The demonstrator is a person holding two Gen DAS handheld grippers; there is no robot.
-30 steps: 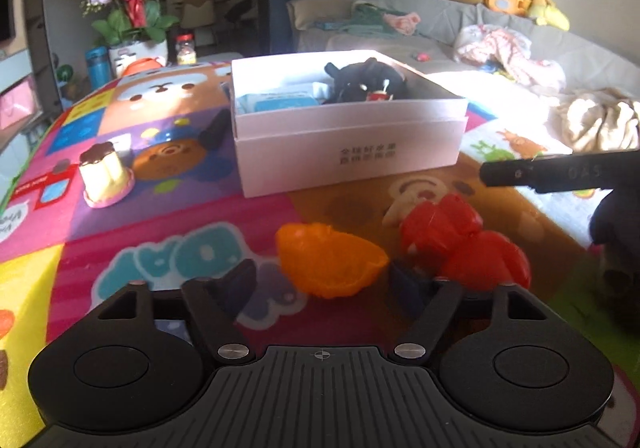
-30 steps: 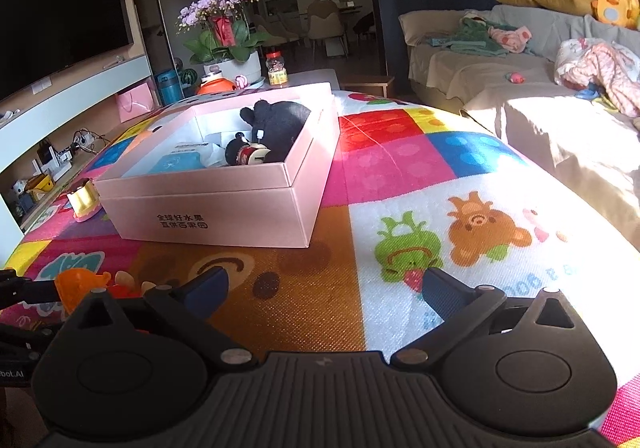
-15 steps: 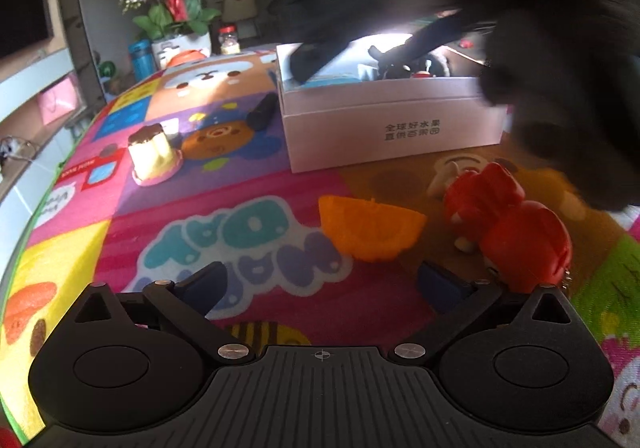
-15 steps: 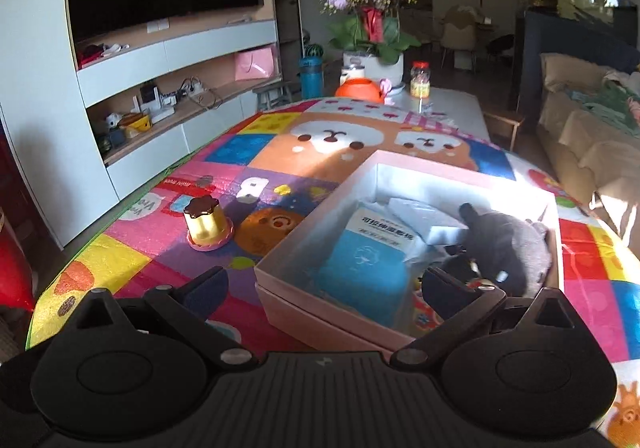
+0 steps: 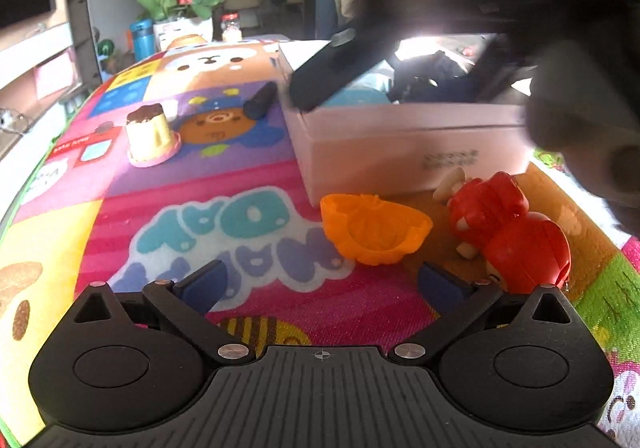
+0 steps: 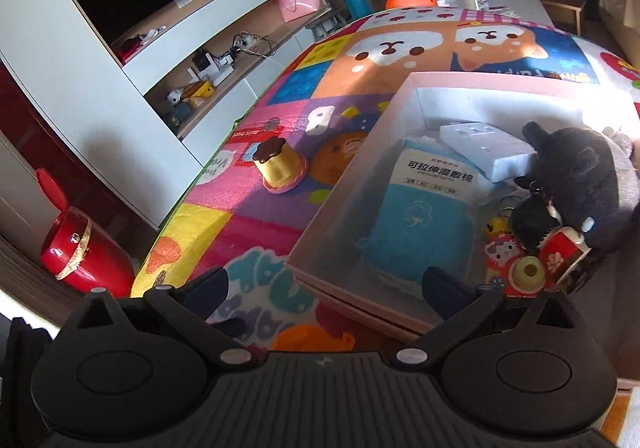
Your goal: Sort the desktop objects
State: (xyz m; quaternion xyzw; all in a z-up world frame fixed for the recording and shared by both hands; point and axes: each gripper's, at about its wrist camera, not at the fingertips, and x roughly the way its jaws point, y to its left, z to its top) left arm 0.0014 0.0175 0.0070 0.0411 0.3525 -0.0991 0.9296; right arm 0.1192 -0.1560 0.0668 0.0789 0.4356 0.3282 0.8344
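A pink box point(image 5: 400, 135) stands on the colourful mat; it also shows in the right wrist view point(image 6: 344, 183). Inside lie a blue packet point(image 6: 424, 215), a white box point(image 6: 484, 147), a black plush point(image 6: 576, 183) and small trinkets point(image 6: 528, 268). An orange shell point(image 5: 376, 228) and a red toy point(image 5: 512, 232) lie in front of the box. My left gripper point(image 5: 320, 284) is open and empty, just short of them. My right gripper point(image 6: 324, 288) is open and empty, above the box's near left corner; it looms blurred in the left wrist view point(image 5: 480, 27).
A yellow pudding toy point(image 5: 150, 135) on a pink dish sits left of the box, also in the right wrist view point(image 6: 280, 167). A dark marker point(image 5: 262, 99) lies by the box's far left corner. A red bin point(image 6: 84, 252) and TV cabinet point(image 6: 160, 47) stand beyond the mat's left edge.
My right gripper swung left from the mat's right side to above the box. My left gripper opened wider and pulled back slightly from the orange shell.
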